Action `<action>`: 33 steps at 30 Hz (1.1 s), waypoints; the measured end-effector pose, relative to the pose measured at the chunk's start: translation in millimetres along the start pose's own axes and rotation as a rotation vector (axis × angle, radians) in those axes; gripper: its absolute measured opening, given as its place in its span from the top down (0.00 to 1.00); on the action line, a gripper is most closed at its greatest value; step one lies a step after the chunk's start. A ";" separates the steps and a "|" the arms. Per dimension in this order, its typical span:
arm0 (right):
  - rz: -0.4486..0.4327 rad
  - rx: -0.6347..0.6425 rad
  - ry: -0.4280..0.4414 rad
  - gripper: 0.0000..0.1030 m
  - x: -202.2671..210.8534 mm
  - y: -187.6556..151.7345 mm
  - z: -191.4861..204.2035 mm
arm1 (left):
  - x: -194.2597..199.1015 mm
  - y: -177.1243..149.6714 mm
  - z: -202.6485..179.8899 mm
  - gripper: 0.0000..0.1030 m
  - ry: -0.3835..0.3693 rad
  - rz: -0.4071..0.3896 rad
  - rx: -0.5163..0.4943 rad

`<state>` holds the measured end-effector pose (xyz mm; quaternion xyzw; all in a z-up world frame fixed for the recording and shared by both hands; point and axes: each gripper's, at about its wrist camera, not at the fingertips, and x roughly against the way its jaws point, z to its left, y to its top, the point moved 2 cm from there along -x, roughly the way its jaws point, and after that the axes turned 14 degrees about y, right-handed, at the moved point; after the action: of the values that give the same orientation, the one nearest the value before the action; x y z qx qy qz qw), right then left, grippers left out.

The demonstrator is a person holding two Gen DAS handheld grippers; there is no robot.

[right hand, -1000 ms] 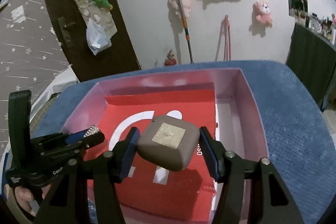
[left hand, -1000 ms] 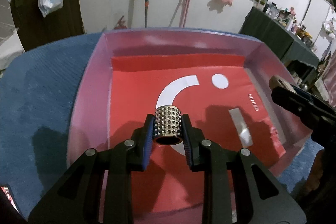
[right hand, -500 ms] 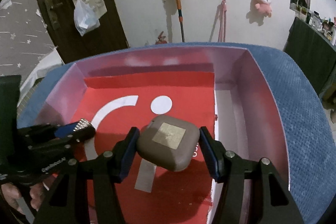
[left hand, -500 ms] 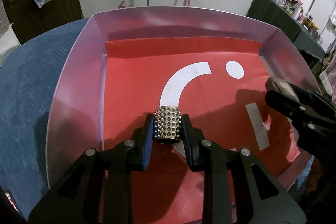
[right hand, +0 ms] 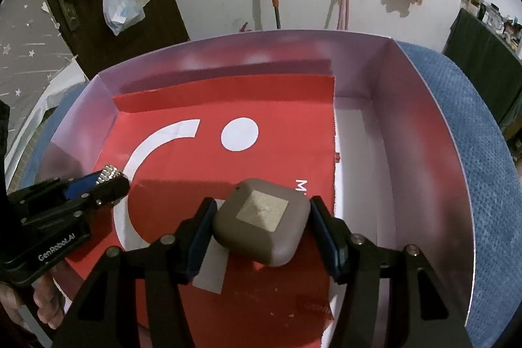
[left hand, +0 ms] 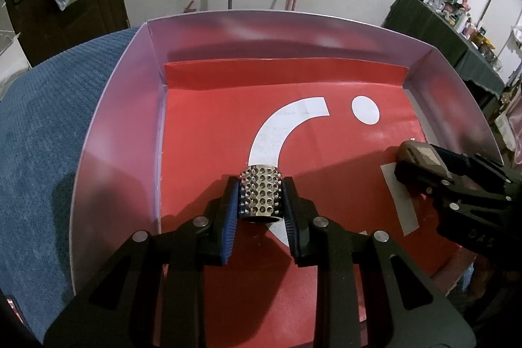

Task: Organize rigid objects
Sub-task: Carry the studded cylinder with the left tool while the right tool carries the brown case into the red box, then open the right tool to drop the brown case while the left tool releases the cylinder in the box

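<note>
My left gripper point(left hand: 260, 201) is shut on a studded metal cylinder point(left hand: 260, 197) and holds it low over the red floor of the open box point(left hand: 117, 126), near its left wall. My right gripper point(right hand: 261, 224) is shut on a brown rounded square case point(right hand: 262, 225) with a pale square patch on top, low over the box floor at its right side. The case also shows in the left wrist view point(left hand: 421, 157). The cylinder's tip shows in the right wrist view point(right hand: 109, 173).
The box has pale pink walls point(right hand: 421, 132) and a red sheet with white shapes point(right hand: 239, 133). It sits on a blue textured cloth point(left hand: 36, 132). A wall with hanging toys, a mop and a dark door stand beyond.
Both grippers have moved forward and down into the box with their objects still held. The box fills more of both views.
</note>
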<state>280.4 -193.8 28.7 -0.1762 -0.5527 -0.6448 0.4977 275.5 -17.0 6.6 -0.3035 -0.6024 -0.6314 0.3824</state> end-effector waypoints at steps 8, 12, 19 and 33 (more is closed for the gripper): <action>-0.003 -0.005 0.003 0.41 -1.4 1.0 3.0 | 0.0 0.7 1.0 0.77 -0.004 0.003 0.007; -0.006 -0.010 0.008 0.41 -1.0 2.5 0.6 | 0.2 2.1 1.4 0.77 -0.005 0.005 0.010; -0.019 -0.014 0.016 0.41 2.6 2.3 -1.4 | 0.5 1.6 1.0 0.76 0.015 0.006 0.001; -0.087 -0.009 0.053 0.30 28.8 -4.3 3.8 | 11.4 2.7 -3.8 0.76 0.026 -0.012 0.005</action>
<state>262.8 -203.7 50.1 -0.1371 -0.5433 -0.6729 0.4830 272.1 -22.1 17.3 -0.2909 -0.6008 -0.6360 0.3872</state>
